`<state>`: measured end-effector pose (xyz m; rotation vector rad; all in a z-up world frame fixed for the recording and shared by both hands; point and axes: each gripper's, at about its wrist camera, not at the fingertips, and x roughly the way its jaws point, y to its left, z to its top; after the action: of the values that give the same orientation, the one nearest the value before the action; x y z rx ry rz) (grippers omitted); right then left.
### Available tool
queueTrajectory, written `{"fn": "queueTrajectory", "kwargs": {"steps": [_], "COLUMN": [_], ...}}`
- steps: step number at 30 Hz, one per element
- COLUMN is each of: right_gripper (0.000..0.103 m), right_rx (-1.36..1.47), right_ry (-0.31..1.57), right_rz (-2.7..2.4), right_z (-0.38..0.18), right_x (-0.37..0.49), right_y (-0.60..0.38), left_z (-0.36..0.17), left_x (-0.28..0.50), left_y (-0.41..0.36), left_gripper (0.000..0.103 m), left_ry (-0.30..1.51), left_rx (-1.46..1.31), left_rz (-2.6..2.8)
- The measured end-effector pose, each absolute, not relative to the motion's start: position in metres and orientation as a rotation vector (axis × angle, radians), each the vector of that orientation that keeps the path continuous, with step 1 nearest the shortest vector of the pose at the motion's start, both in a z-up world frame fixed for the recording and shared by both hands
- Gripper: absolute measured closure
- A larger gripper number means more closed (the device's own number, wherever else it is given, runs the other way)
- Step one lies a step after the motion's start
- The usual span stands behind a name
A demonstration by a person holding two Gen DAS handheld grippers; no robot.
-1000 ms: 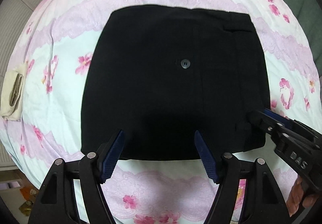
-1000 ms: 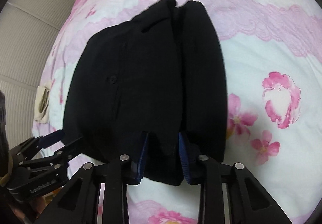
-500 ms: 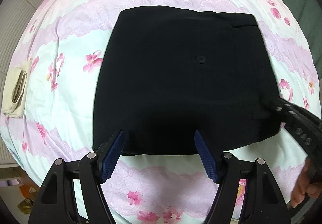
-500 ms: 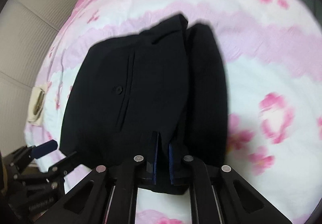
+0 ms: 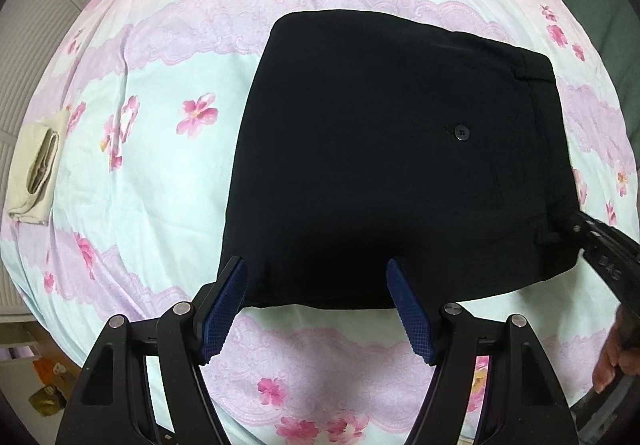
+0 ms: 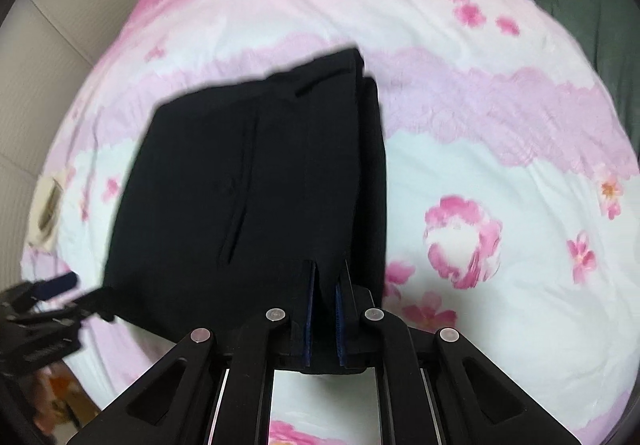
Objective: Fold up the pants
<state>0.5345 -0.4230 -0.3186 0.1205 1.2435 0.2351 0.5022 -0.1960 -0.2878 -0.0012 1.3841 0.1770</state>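
Left wrist view: the left gripper (image 5: 317,307) stands wide apart, holding nothing, its blue pads at the near edge of the folded black pants (image 5: 384,165) lying ahead on the floral bedsheet (image 5: 160,173).

Right wrist view: the right gripper (image 6: 325,309) is clamped on the pants' (image 6: 248,197) near right corner.

A home bedroom: a bed under a pink floral sheet (image 5: 168,173), with a padded headboard (image 6: 52,57) behind.
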Motion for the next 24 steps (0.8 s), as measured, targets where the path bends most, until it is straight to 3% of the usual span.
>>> {"fn": "queueTrajectory", "kwargs": {"steps": [4,9,24], "right_gripper": [0.089,0.050,0.034], "right_rx": [0.107,0.046,0.104], "right_ry": [1.277,1.287,1.165], "right_rz": [0.202,0.098,-0.009], "right_z": [-0.335,-0.335,-0.267], "right_x": [0.537,0.530,0.471], "right_y": [-0.426,-0.437,-0.459], "left_z": [-0.286,-0.281,-0.242], "left_x": [0.499,0.488,0.436], "left_y": [-0.196,-0.187,-0.142], "left_gripper": [0.032,0.032,0.032], "left_ry": [1.380,1.372,1.289], "left_rx": [0.014,0.001,-0.024], "left_rz": [0.187,0.204,0.196]}}
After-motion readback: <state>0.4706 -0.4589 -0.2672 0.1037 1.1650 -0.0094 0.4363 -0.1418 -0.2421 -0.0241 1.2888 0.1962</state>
